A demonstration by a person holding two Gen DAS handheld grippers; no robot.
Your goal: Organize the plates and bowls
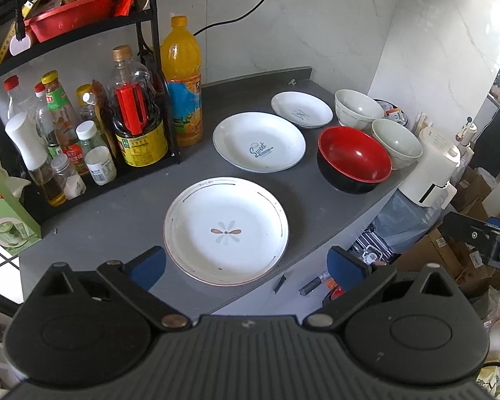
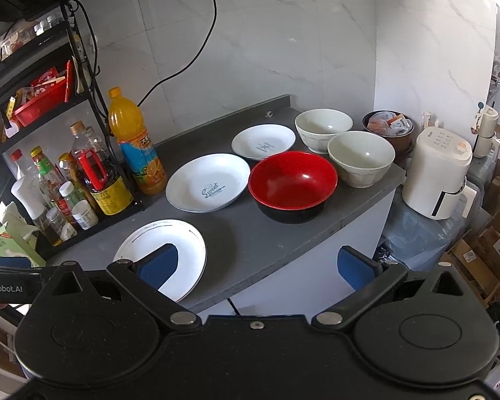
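Three white plates lie on the grey counter (image 1: pixel 123 213): a flower-marked plate (image 1: pixel 226 230) (image 2: pixel 186 246) nearest me, a "Sweet" plate (image 1: pixel 259 141) (image 2: pixel 208 182) behind it, and a small plate (image 1: pixel 301 109) (image 2: pixel 263 141) at the back. A red bowl with a black outside (image 1: pixel 354 159) (image 2: pixel 292 183) sits right of the "Sweet" plate. Two pale bowls (image 1: pixel 358 108) (image 1: pixel 396 143) (image 2: pixel 323 129) (image 2: pixel 360 158) stand beside it. My left gripper (image 1: pixel 246 268) hovers open just in front of the flower plate. My right gripper (image 2: pixel 258 266) is open over the counter's front edge, holding nothing.
A black rack (image 1: pixel 156 50) of sauce bottles and a red basket (image 1: pixel 73 13) fills the left side, with an orange juice bottle (image 1: pixel 181 80) (image 2: pixel 136 143) next to it. A white appliance (image 2: pixel 436 176) stands past the counter's right edge. Cardboard boxes (image 2: pixel 486 253) lie on the floor.
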